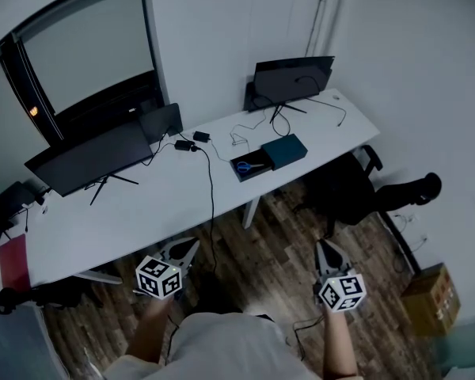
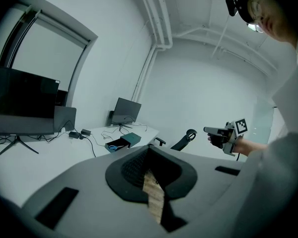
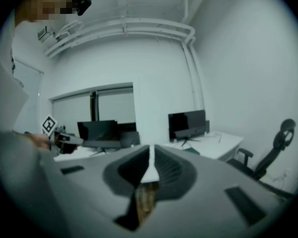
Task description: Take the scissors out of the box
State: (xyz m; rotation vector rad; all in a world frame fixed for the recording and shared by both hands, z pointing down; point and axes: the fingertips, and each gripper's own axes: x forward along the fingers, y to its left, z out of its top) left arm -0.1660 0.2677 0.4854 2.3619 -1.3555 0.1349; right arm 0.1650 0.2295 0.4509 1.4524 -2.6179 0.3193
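On your left, the left gripper [image 1: 184,250] hangs short of the white desk [image 1: 127,212], jaws pressed together on nothing, sensible enough with nothing in reach to grip; further along, the box [image 1: 283,150] sits near the desk's front edge with its dark tray slid out, so the blue-handled scissors [image 1: 245,166] lie exposed for lifting; on your right, the right gripper [image 1: 326,252] is likewise closed and empty, low over the wood floor [image 1: 257,248], well apart from the box; you'll likely need to close in and open up first.
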